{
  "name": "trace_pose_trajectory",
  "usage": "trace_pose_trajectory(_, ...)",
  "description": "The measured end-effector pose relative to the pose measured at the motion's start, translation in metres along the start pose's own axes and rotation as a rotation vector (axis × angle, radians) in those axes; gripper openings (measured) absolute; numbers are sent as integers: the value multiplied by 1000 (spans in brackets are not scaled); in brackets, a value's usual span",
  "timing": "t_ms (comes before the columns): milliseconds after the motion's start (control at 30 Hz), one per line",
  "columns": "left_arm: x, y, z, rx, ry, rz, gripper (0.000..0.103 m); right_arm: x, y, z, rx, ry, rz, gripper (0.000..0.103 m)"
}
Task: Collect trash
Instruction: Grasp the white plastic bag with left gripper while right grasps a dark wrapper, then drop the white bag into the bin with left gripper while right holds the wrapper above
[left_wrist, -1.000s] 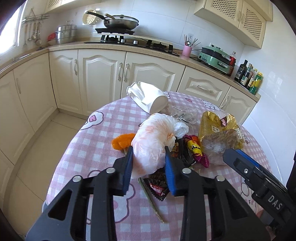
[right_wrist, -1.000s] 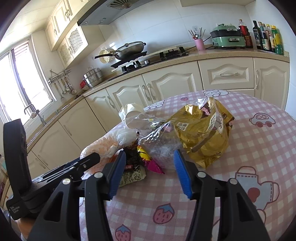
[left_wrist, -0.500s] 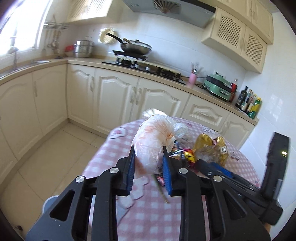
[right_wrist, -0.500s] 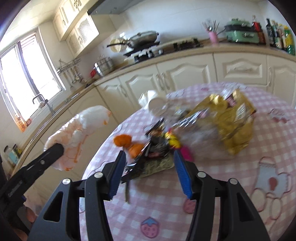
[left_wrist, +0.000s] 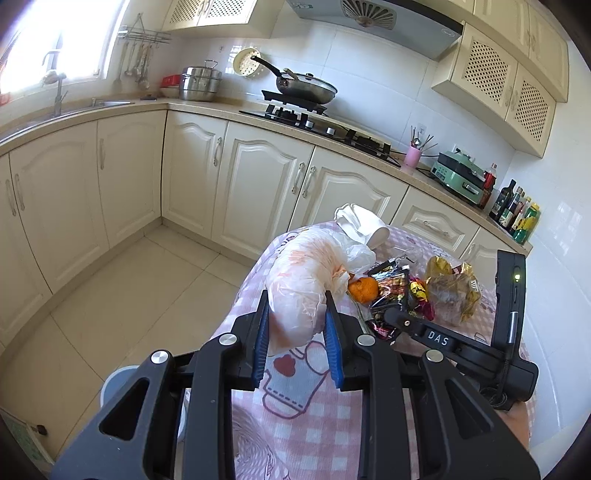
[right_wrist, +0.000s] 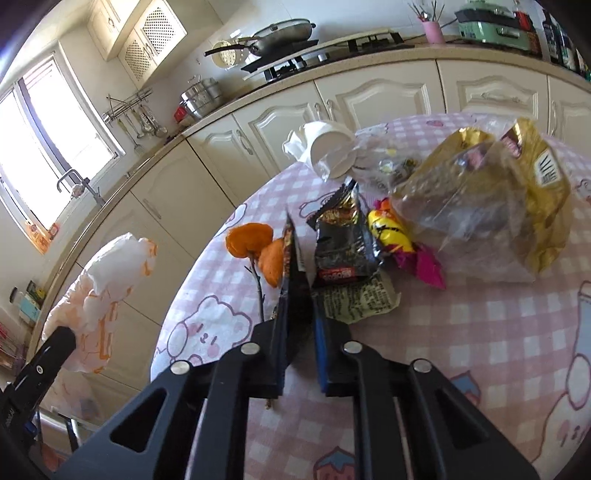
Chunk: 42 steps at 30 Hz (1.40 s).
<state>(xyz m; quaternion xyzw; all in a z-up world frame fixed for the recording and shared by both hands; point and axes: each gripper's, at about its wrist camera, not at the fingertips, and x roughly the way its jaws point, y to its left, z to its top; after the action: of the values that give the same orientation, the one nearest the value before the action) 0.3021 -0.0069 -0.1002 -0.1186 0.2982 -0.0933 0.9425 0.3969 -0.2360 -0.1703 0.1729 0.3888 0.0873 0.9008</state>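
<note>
While my left claw (left_wrist: 297, 334) grasps the plastic bag (left_wrist: 308, 280) at frame centre, my right claw (right_wrist: 301, 328) pinches a dark wrapper (right_wrist: 291, 266), long axis pointing up-frame.

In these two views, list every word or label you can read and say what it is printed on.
"DAS": white letters on the right gripper's black body, seen from the left wrist.
Dark snack wrapper: print too blurred to read.
Gold bag: barcode label, unreadable.
Bottles on the counter: labels too small.

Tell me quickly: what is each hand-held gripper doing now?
Left hand-held gripper: closed on the white plastic bag.
Right hand-held gripper: closed on a dark snack wrapper.
</note>
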Motion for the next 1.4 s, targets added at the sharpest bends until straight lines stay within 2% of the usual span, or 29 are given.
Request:
trace_pose_trajectory(200, -10, 5, -3, -6, -11, -13, 25, -37, 6, -10, -31, -80, -46, 12)
trace_pose_trajectory(367, -22, 19, -5, -28, -23, -1, 25, -56, 39, -13, -98, -100, 12, 12)
trace_pose_trajectory(633, -47, 58, -9, -81, -42, 77, 25, -55, 117, -28, -219, -74, 134, 12)
trace_pose_trajectory(833, -62, 101, -16, -134, -32, 159, 25, -30, 176, -47, -298, -1, 226, 12)
trace_pose_trajectory(1067, -59, 155, -31, -213, 36, 274, 25, 23, 227, -84, -362, 134, 282, 12)
trace_pose_trajectory(1200, -43, 188, -47, -260, 115, 323, 25, 55, 241, -99, -377, 199, 282, 12)
trace_pose_trajectory(1400, -17, 220, -63, -312, 191, 362, 25, 97, 250, -114, -383, 266, 277, 12)
